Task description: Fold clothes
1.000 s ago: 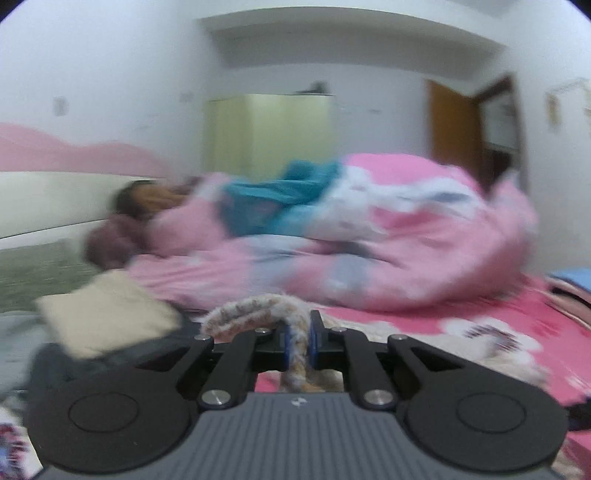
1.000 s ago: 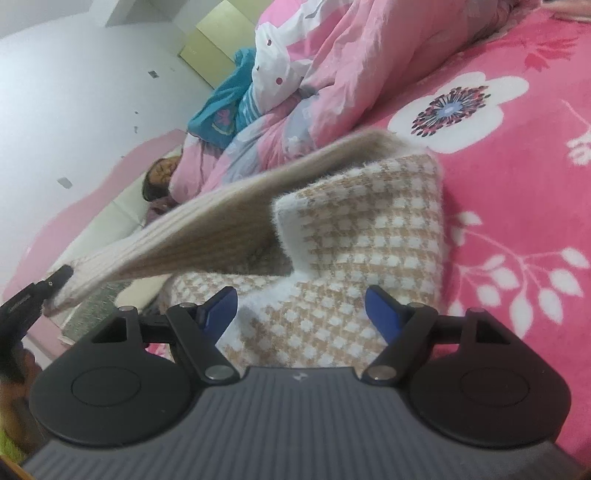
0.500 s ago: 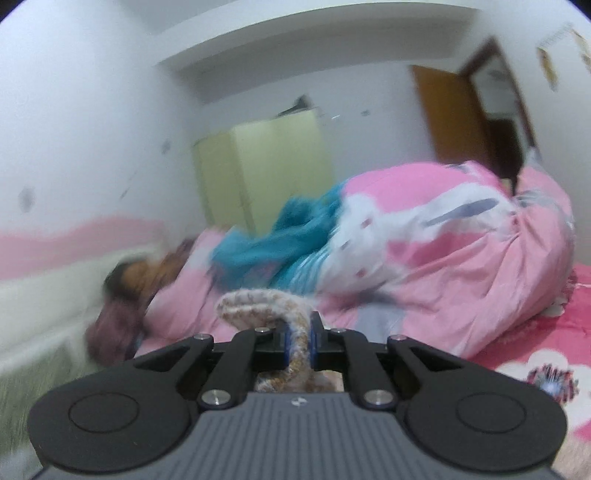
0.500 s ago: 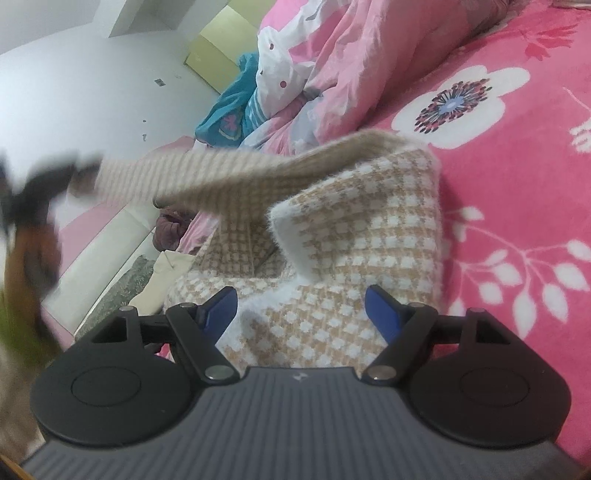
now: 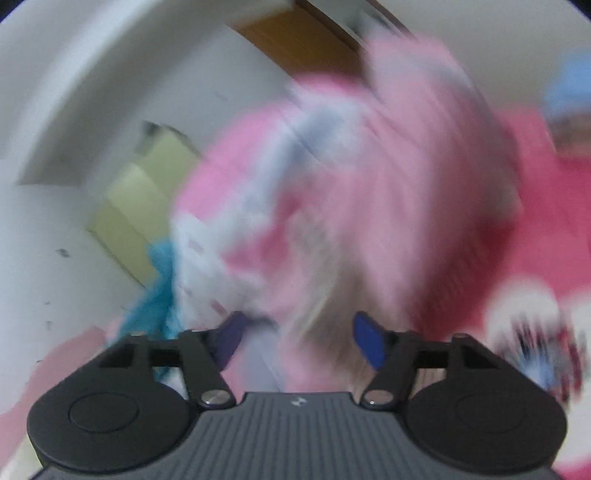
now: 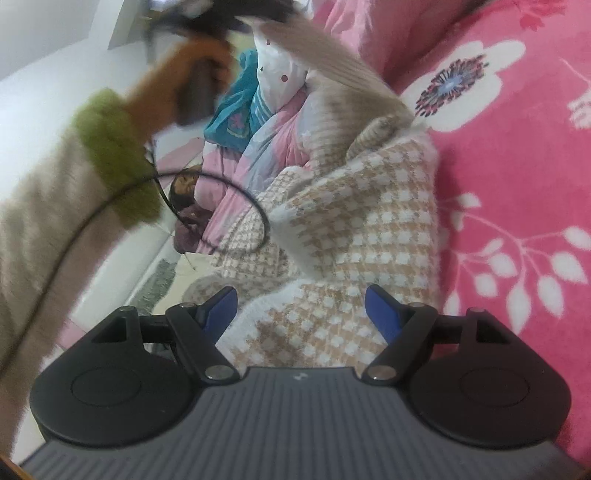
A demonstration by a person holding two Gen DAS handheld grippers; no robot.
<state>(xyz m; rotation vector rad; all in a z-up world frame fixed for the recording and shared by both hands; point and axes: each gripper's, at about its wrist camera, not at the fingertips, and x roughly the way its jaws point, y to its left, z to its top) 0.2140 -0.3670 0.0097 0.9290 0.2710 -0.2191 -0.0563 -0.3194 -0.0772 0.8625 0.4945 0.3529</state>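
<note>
A beige and white houndstooth sweater [image 6: 351, 229] lies on the pink flowered bedsheet [image 6: 517, 184]. My right gripper [image 6: 301, 301] hovers just over its near part, open, with nothing pinched. One ribbed sleeve [image 6: 332, 70] arcs up over the sweater toward my blurred left gripper [image 6: 229, 14], held in a hand [image 6: 192, 62] at the top. In the heavily blurred left wrist view my left gripper [image 5: 298, 325] has its jaws apart and opening. A pale beige streak [image 5: 332, 306] shows between them, and the pads do not press on it.
A bunched pink quilt [image 5: 369, 184] and teal cloth [image 6: 236, 107] fill the bed beyond the sweater. A person [image 6: 184, 184] lies at the bed's head. A yellow-green wardrobe [image 5: 147, 199] and a brown door [image 5: 295, 40] stand at the far wall.
My left gripper has swept across over the sweater with the sleeve, rolling as it went, and its jaws have gone from shut on the sleeve to apart. The right gripper has stayed put.
</note>
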